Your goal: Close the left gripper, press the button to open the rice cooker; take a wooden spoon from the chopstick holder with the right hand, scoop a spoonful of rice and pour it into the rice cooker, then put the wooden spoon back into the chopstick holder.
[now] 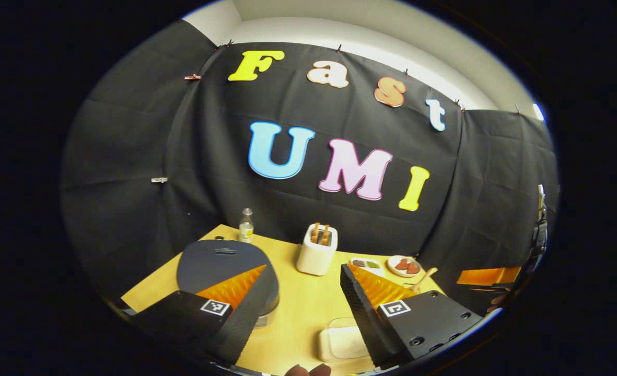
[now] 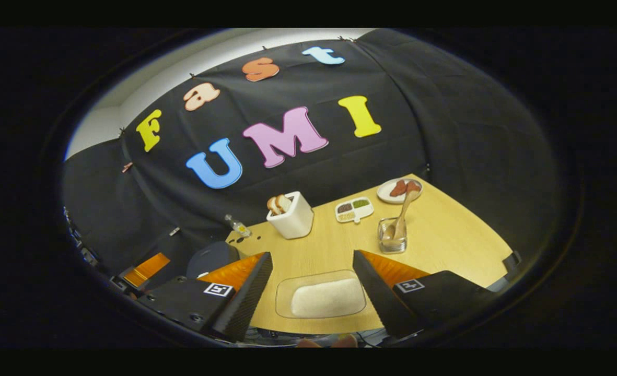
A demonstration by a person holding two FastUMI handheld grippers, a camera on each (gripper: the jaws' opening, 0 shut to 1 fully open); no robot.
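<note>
Wooden table (image 2: 454,235) lies bare beside chopstick holder (image 2: 392,236); both grippers (image 1: 300,303) (image 2: 312,292) spread apart, holding nothing.

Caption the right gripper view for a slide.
Open right claw hovers over the rice container; wooden spoon stands in its holder beyond.

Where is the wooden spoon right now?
In the right gripper view, the wooden spoon stands tilted in the clear chopstick holder on the table's right side, in front of the plate and right of the divided dish.
</note>
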